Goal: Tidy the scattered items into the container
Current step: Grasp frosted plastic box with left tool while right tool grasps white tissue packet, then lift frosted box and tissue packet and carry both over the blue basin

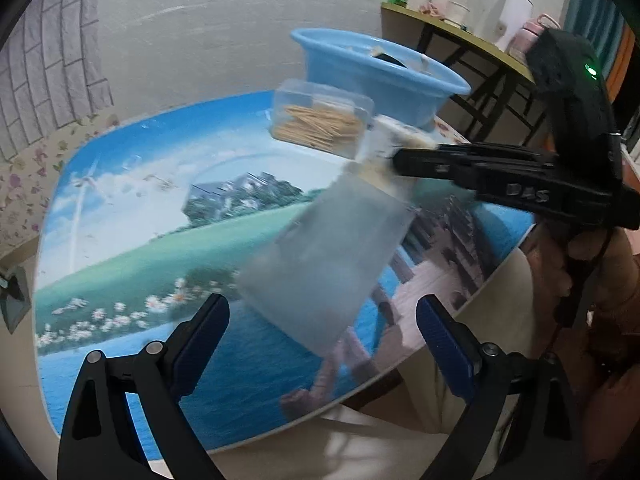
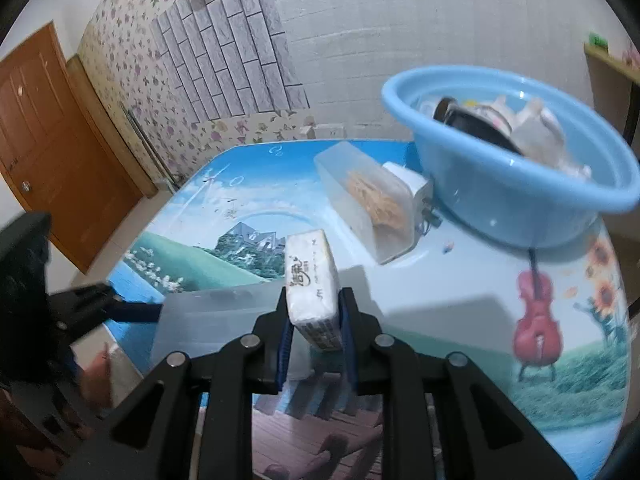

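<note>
right tool [image 2: 313, 330] clamps the tissue pack [image 2: 312, 280] on edge, long axis pointing forward; left tool [image 1: 322, 320] gapes empty.

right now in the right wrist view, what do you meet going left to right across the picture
wooden door → frosted plastic bag → tissue pack held in the right gripper → clear box of toothpicks → blue basin
</note>
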`<act>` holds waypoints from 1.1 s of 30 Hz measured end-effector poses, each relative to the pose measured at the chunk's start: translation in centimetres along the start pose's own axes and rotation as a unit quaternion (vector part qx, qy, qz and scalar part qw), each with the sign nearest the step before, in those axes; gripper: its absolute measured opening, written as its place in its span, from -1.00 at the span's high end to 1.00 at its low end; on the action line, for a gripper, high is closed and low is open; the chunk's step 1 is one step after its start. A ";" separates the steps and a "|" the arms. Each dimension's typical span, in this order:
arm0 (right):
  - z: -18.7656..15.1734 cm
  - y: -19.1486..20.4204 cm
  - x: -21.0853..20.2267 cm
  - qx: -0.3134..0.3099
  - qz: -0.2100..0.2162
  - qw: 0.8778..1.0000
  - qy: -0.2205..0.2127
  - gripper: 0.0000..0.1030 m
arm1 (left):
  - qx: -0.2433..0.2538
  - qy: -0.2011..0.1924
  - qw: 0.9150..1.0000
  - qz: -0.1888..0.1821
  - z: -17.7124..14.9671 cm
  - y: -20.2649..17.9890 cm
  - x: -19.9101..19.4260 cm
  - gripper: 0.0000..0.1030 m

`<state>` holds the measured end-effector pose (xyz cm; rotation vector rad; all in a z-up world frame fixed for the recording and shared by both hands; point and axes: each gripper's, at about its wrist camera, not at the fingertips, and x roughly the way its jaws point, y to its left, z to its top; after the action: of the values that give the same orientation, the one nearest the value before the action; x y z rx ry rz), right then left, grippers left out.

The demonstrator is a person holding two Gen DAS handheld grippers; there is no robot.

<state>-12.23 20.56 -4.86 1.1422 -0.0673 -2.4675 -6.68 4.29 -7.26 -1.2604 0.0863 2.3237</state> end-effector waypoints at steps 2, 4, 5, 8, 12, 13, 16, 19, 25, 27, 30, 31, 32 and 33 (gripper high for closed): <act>-0.2 -0.7 -1.0 0.007 -0.003 1.000 -0.006 0.59 | 0.001 0.001 1.000 0.017 0.3 0.5 0.5 -0.84; -0.4 -1.4 -1.8 0.013 -0.013 1.000 -0.008 0.59 | 0.000 0.007 1.000 0.020 0.7 0.8 1.3 -0.84; -0.7 -1.7 -2.3 0.015 -0.019 1.000 -0.009 0.59 | 0.001 0.008 1.000 0.017 0.9 0.9 1.7 -0.84; -1.5 -2.3 -3.4 0.017 -0.031 0.999 -0.008 0.59 | 0.011 0.010 1.000 0.011 1.4 0.6 2.7 -0.84; -2.5 -2.8 -4.3 0.019 -0.040 0.999 -0.006 0.59 | 0.042 0.013 0.999 0.012 1.8 -0.4 3.8 -0.65; -2.7 -2.8 -4.4 0.020 -0.040 0.999 -0.005 0.59 | 0.053 0.013 0.998 0.015 1.9 -0.7 3.9 -0.61; -2.9 -2.5 -4.6 0.014 -0.042 0.999 -0.004 0.59 | 0.052 0.010 0.999 0.015 2.0 -0.7 3.8 -0.46; -2.7 -1.7 -4.5 0.002 -0.039 0.999 -0.006 0.59 | 0.022 -0.003 0.999 0.037 1.9 0.3 3.3 -0.33; -2.6 0.3 -4.0 -0.037 -0.038 0.999 -0.009 0.58 | -0.044 -0.021 0.996 0.070 1.4 2.7 2.0 -0.27; -2.4 0.6 -3.8 -0.039 -0.036 0.999 -0.009 0.58 | -0.044 -0.018 0.996 0.078 1.2 2.6 2.0 -0.27; -2.3 0.3 -3.8 -0.024 -0.024 0.999 -0.010 0.56 | -0.043 -0.011 0.996 0.081 0.8 2.4 2.2 -0.26; -2.3 0.3 -3.9 -0.020 -0.019 1.000 -0.010 0.56 | -0.043 -0.011 0.996 0.082 0.7 2.4 2.3 -0.27; -2.3 0.2 -3.9 -0.017 -0.018 1.000 -0.010 0.56 | -0.040 -0.012 0.996 0.084 0.7 2.2 2.3 -0.27; -2.3 0.2 -3.9 -0.017 -0.019 1.000 -0.010 0.56 | -0.036 -0.010 0.996 0.086 0.7 2.1 2.4 -0.27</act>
<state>-8.20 22.18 -3.55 1.1146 -0.0101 -2.5042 -9.20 3.61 -9.16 -1.3104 0.1092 2.5056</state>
